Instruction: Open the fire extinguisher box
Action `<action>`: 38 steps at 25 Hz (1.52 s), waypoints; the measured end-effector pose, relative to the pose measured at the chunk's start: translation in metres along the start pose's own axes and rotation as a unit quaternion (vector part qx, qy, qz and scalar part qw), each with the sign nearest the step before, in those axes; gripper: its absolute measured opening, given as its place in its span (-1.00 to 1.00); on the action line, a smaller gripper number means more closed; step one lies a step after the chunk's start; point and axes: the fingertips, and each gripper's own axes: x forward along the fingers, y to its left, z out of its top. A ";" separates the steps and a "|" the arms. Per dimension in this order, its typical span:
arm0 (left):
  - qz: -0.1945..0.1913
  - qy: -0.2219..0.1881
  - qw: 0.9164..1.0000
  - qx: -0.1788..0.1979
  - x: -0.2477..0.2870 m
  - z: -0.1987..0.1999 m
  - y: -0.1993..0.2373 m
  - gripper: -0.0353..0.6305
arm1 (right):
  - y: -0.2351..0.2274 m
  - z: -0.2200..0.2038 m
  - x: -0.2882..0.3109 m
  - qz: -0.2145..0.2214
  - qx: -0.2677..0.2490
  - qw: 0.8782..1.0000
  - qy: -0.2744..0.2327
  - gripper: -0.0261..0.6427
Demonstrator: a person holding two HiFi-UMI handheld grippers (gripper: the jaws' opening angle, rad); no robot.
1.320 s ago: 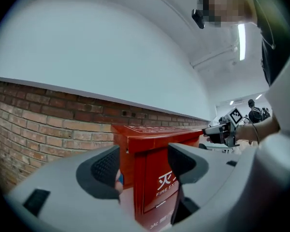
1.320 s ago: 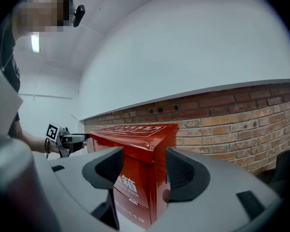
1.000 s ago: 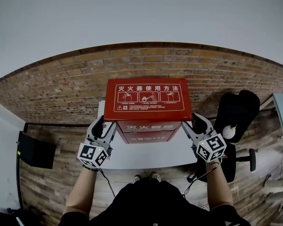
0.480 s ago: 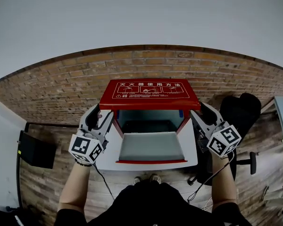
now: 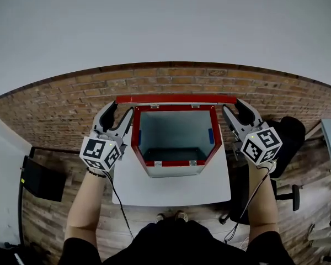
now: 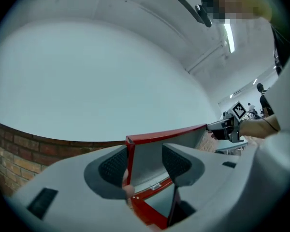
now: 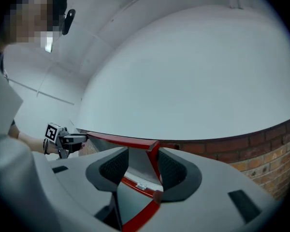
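The fire extinguisher box (image 5: 174, 163) stands open at the middle of the far edge of the white table (image 5: 171, 192), its grey inside bared to the head view. The red lid (image 5: 176, 99) is raised along the box's far rim. It stands upright and shows edge-on as a thin red bar whose long axis runs left to right, straight from one of my grippers to the other. My left gripper (image 5: 117, 116) sits at the lid's left end and my right gripper (image 5: 235, 110) at its right end, level with each other and neither nearer than its twin. Both sets of jaws are spread astride a top corner of the lid. In each gripper view the outer pad (image 6: 113, 166) lies against the red edge while the inner pad stands clear of the grey inner face, so I judge the lid propped rather than pinched. Opening looks all but done. What remains, I judge, turns on drawing both grippers outward along that axis, off the lid's ends, without tipping it forward
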 end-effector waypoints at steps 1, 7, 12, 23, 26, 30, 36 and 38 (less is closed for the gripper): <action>0.002 -0.002 1.000 0.000 0.006 0.004 0.004 -0.07 | -0.003 0.004 0.005 -0.004 -0.003 1.000 -0.002 -0.32; 0.013 -0.002 1.000 -0.003 0.038 0.014 0.023 -0.07 | -0.023 0.020 0.036 -0.027 -0.004 1.000 -0.011 -0.32; 0.022 0.002 1.000 -0.006 0.065 0.015 0.037 -0.07 | -0.042 0.024 0.062 -0.041 -0.007 0.999 -0.016 -0.34; 0.035 0.024 0.999 -0.023 0.112 0.004 0.064 -0.07 | -0.071 0.019 0.110 -0.065 -0.017 0.998 -0.012 -0.35; 0.036 0.032 0.998 -0.025 0.122 -0.001 0.069 -0.07 | -0.078 0.015 0.120 -0.071 -0.022 0.997 -0.009 -0.35; 0.035 0.036 0.998 -0.032 0.130 -0.006 0.076 -0.07 | -0.083 0.011 0.129 -0.076 -0.016 0.997 -0.001 -0.35; 0.030 0.036 0.999 -0.025 0.131 -0.007 0.077 -0.07 | -0.085 0.011 0.131 -0.071 -0.018 0.997 0.002 -0.35; 0.034 0.039 0.998 -0.022 0.129 -0.007 0.078 -0.07 | -0.086 0.012 0.126 -0.075 -0.020 0.997 0.003 -0.35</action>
